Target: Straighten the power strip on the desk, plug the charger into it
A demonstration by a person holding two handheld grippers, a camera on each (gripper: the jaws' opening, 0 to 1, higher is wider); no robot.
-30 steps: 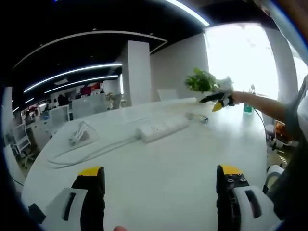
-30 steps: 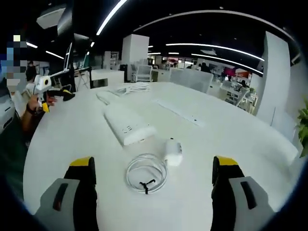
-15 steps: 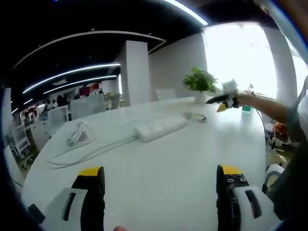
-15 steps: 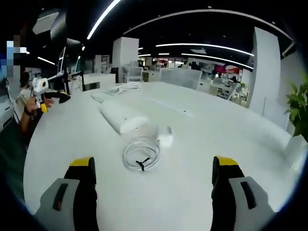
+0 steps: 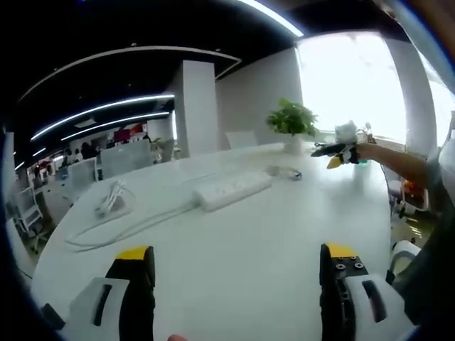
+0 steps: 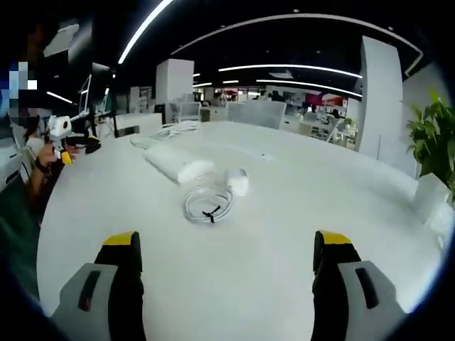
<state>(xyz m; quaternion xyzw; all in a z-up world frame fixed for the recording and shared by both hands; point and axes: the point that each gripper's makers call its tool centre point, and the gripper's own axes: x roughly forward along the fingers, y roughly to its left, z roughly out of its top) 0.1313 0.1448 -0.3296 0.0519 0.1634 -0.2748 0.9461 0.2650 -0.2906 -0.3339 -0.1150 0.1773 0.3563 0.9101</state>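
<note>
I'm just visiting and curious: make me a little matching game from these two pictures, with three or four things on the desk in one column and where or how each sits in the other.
Things:
1. power strip
2. charger
3. coiled cable
4. potted plant

States:
A. tied in a loop, nearest the right gripper
B. long white bar, lying askew
C. leafy green, at the desk's far edge
D. small white block beside the strip's end

Pairs: 1-B, 2-D, 3-A, 4-C

A potted plant [image 5: 291, 121] stands at the counter's [image 5: 242, 249] far edge; office chairs [image 5: 28, 209] sit beyond.
</note>
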